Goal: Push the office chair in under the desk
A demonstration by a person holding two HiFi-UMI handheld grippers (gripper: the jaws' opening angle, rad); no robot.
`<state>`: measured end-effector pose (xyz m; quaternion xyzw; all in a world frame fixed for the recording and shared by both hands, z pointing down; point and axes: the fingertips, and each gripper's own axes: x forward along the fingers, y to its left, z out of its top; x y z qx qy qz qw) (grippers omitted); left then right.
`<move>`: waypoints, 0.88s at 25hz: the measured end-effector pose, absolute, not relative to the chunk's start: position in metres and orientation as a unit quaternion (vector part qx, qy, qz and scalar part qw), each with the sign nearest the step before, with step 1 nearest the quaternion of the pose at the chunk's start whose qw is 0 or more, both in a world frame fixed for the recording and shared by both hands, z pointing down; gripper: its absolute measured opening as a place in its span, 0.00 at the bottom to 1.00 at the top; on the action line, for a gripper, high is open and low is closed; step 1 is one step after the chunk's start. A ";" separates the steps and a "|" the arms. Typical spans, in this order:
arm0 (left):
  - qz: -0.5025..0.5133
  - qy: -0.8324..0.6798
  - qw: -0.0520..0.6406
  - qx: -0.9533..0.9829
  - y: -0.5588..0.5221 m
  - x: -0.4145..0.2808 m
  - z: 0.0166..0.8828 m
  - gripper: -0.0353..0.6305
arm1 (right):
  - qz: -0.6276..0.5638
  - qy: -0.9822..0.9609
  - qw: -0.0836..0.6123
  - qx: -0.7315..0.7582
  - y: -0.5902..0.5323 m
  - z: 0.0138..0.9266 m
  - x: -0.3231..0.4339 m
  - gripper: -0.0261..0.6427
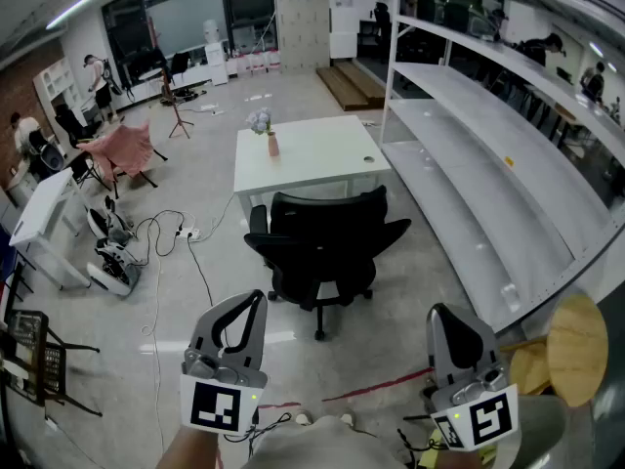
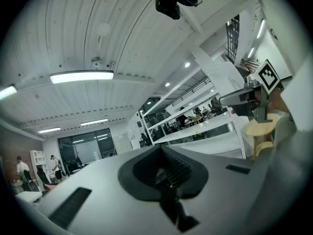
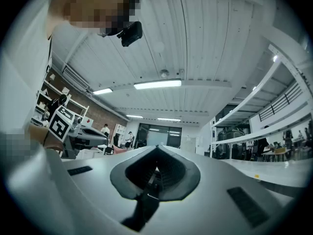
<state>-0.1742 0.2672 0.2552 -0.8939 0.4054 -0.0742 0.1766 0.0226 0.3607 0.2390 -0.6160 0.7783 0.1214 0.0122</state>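
The black office chair [image 1: 325, 245] stands on the floor in the head view, a little in front of the white desk [image 1: 322, 164], its backrest toward me and its seat toward the desk. A pink vase with flowers [image 1: 272, 143] stands on the desk. My left gripper [image 1: 256, 298] and right gripper [image 1: 438, 311] are low in the head view, near my body and well short of the chair. Both are shut and hold nothing. The left gripper [image 2: 159, 149] and right gripper [image 3: 156, 148] views point up at the ceiling, each with its jaws closed together.
A long white shelving rack [image 1: 488, 154] runs along the right. A wooden stool [image 1: 574, 348] is at my right. Cables [image 1: 166, 231] trail over the floor at the left, beside a white table [image 1: 44, 218] and a black wire chair [image 1: 39, 360]. People stand far back left.
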 end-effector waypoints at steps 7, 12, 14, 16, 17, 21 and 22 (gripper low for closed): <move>-0.080 0.414 0.176 -0.890 0.268 -0.179 0.253 0.06 | 0.105 0.784 0.023 -0.611 0.357 0.241 0.024 0.05; -0.085 0.416 0.176 -0.888 0.268 -0.176 0.255 0.06 | 0.098 0.789 0.004 -0.606 0.357 0.248 0.028 0.05; -0.093 0.415 0.179 -0.887 0.270 -0.174 0.257 0.06 | 0.093 0.793 -0.006 -0.602 0.358 0.253 0.029 0.05; -0.102 0.408 0.187 -0.888 0.273 -0.168 0.260 0.06 | 0.081 0.801 -0.013 -0.593 0.361 0.258 0.031 0.05; -0.105 0.404 0.190 -0.889 0.275 -0.164 0.262 0.06 | 0.074 0.804 -0.016 -0.589 0.362 0.262 0.033 0.05; -0.115 0.404 0.190 -0.887 0.276 -0.150 0.271 0.06 | 0.053 0.814 -0.038 -0.577 0.360 0.281 0.046 0.05; -0.121 0.405 0.190 -0.886 0.276 -0.148 0.274 0.06 | 0.051 0.818 -0.049 -0.571 0.359 0.286 0.048 0.05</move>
